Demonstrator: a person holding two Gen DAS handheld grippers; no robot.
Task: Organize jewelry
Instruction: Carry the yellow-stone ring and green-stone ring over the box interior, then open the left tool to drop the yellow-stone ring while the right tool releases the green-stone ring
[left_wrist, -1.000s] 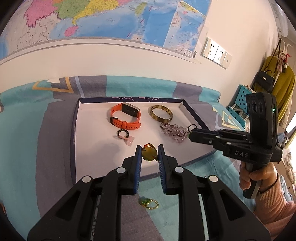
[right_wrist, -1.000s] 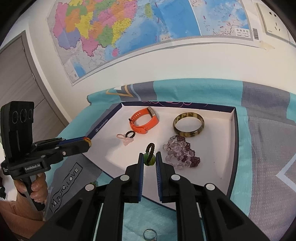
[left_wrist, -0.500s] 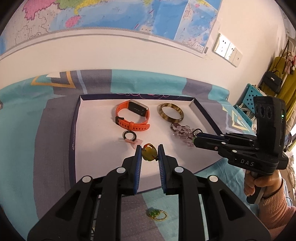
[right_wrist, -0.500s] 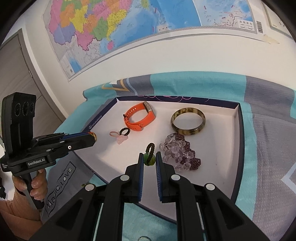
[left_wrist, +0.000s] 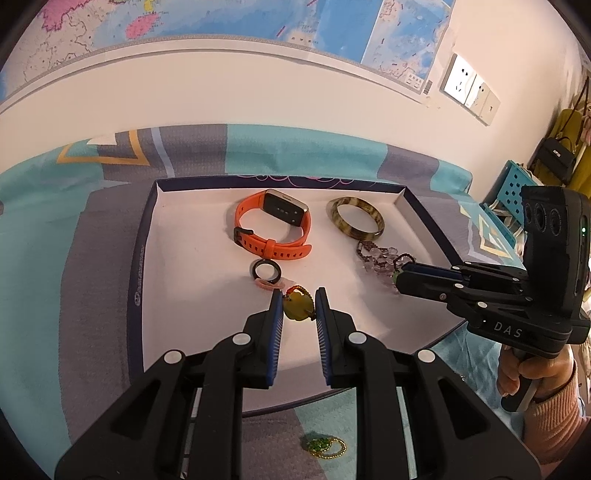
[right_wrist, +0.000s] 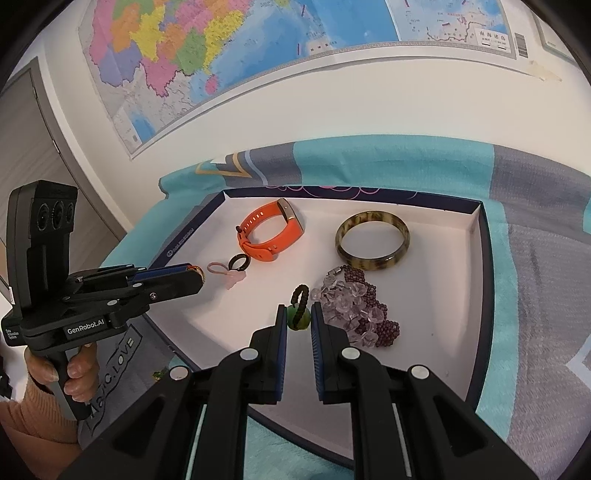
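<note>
A white tray (left_wrist: 184, 295) with a dark rim lies on the patterned cloth. In it lie an orange watch (left_wrist: 273, 225), a brown bangle (left_wrist: 354, 219), a bead bracelet (right_wrist: 354, 310), a black ring (left_wrist: 266, 270) and a pink piece (right_wrist: 231, 277). My left gripper (left_wrist: 298, 306) is shut on a yellow-green pendant (left_wrist: 297, 308) with a red cord, above the tray near the black ring. My right gripper (right_wrist: 299, 317) is shut on a green bead pendant (right_wrist: 298, 317) with a black cord loop, just left of the bead bracelet.
A green and gold trinket (left_wrist: 325, 445) lies on the cloth in front of the tray. A wall with a map (right_wrist: 258, 48) stands behind. A hand in a pink sleeve (left_wrist: 546, 417) holds the right gripper's handle. A blue crate (left_wrist: 513, 192) and hanging bags are at the far right.
My left gripper has moved forward and down over the tray with the yellow-green pendant, closer to the black ring. The right gripper has barely shifted.
</note>
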